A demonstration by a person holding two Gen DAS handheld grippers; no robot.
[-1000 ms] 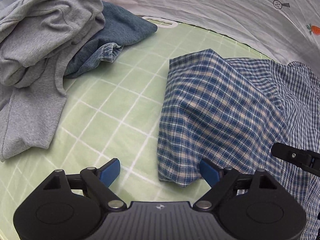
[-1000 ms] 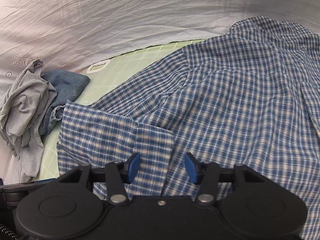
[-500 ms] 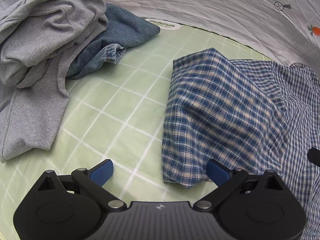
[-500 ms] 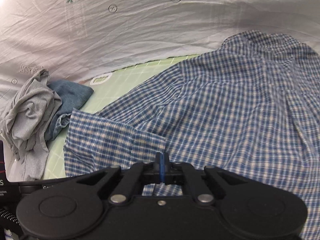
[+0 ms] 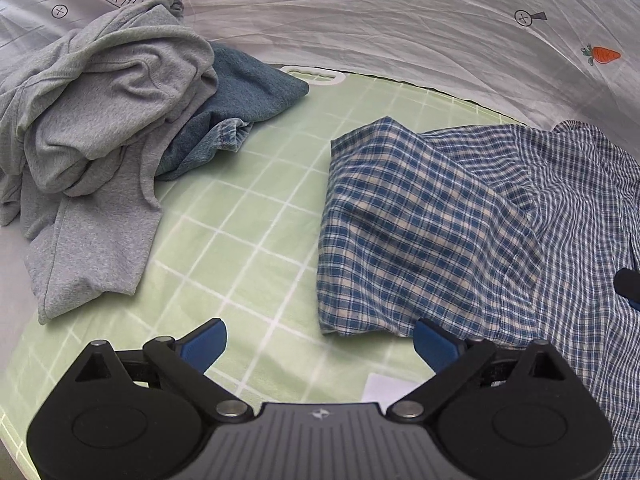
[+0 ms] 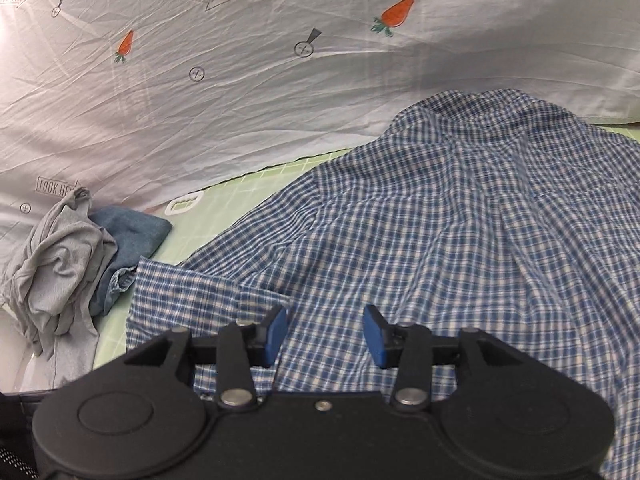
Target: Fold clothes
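A blue and white checked shirt (image 6: 460, 240) lies spread on a green gridded mat (image 5: 240, 216), one sleeve folded over its left side (image 5: 416, 232). My left gripper (image 5: 320, 340) hovers wide open above the mat by the folded sleeve's near edge, nothing between its blue pads (image 5: 204, 340). My right gripper (image 6: 325, 334) hangs above the shirt's lower left part. Its jaws are opening, and no cloth sits between the pads (image 6: 276, 330). The tip of the right gripper shows at the right edge of the left wrist view (image 5: 628, 284).
A crumpled grey garment (image 5: 92, 120) lies over a blue denim piece (image 5: 244, 92) at the mat's left. A white sheet (image 6: 240, 92) printed with carrots and arrows rises behind the mat. A white paper slip (image 5: 390, 388) lies near the left gripper.
The right gripper closed fully, then reopened, and lifted away from the shirt. The left gripper widened a little and drew back and up. The folded sleeve stays where it lay.
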